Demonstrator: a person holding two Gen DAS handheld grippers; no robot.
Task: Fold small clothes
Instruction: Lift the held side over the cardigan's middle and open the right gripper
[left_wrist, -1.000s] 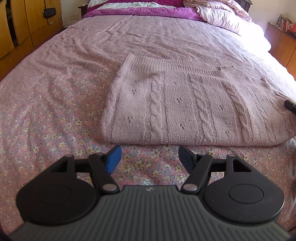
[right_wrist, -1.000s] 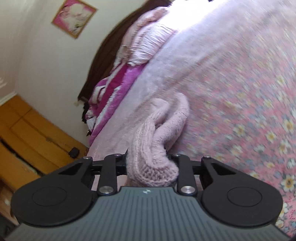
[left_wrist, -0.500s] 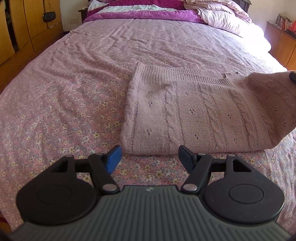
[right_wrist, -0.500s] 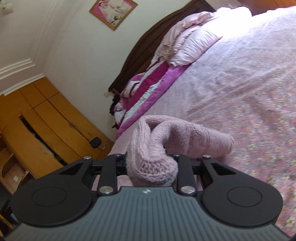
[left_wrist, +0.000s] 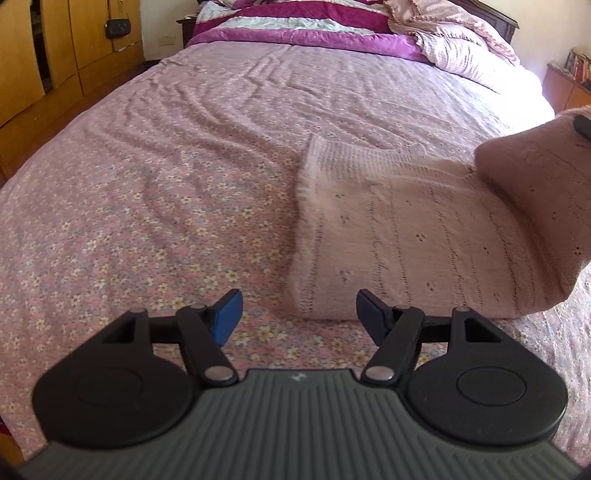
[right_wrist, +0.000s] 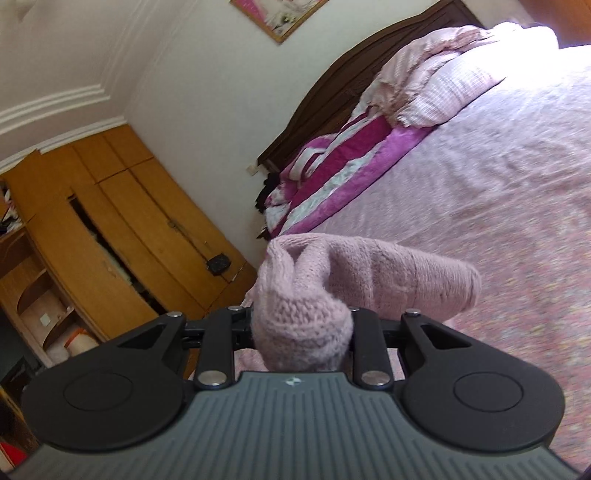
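1. Left wrist view: the left gripper (left_wrist: 297, 314) is hovering just off the near edge of the sweater (left_wrist: 413, 236), jaws spread, nothing between them.
2. Sweater is lying on the bed (left_wrist: 166, 192), its right end lifting up off it.
3. Right gripper (right_wrist: 301, 328) is pinching a bunched fold of that sweater (right_wrist: 332, 284) above the bed (right_wrist: 498, 192).

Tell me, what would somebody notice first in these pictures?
Probably the pink knitted sweater, lying on the flowery bedsheet with its right end lifted off the bed. That end is bunched between the fingers of the right gripper. The left gripper hangs open and empty in front of the sweater's near edge.
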